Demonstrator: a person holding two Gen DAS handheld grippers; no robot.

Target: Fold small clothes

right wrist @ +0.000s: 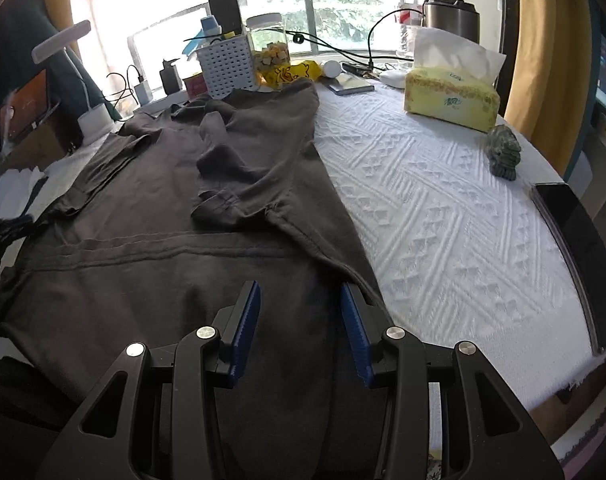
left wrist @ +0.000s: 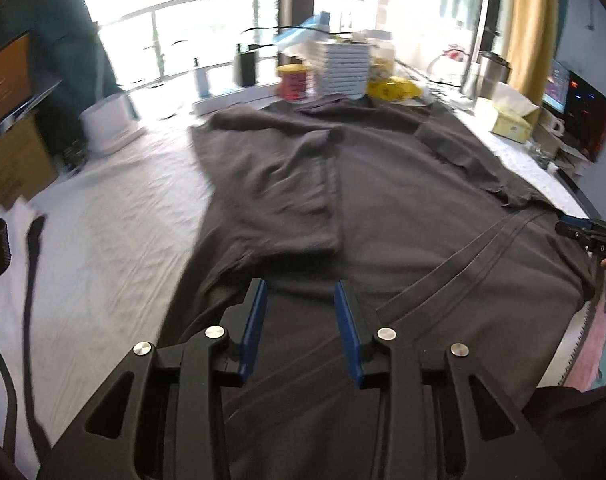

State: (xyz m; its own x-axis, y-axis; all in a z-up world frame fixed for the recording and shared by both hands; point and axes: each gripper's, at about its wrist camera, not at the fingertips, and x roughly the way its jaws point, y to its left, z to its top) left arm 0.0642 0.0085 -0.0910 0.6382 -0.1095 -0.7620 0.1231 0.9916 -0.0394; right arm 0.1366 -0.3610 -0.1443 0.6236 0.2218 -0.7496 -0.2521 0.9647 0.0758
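My left gripper (left wrist: 301, 292) tilts down over the near part of the dark grey T-shirt (left wrist: 383, 208), its blue pads parted with only flat cloth showing in the gap; nothing is pinched. Its view is a little smeared. My right gripper (right wrist: 301, 294) tilts down at a like angle over the shirt's right edge, jaws about half apart, also holding nothing; its right pad sits just by the hem where the cloth meets the white bench cover (right wrist: 463, 220). In the left view I can see the tip of that right gripper at the far right edge.

The shirt lies spread on the bench, reaching from the near edge up to the clutter by the window. One sleeve (left wrist: 287, 184) is folded inward onto the body, and the other side is also turned in, leaving a rumpled flap (right wrist: 239, 168). A double-stitched hem band (right wrist: 163, 252) crosses the body.

Past the shirt stand a white perforated basket (right wrist: 227, 66), a clear jar (right wrist: 269, 46) and a yellow tissue box (right wrist: 451, 100). A small green figurine (right wrist: 505, 152) and a dark phone (right wrist: 575, 232) rest on the cover to the right.
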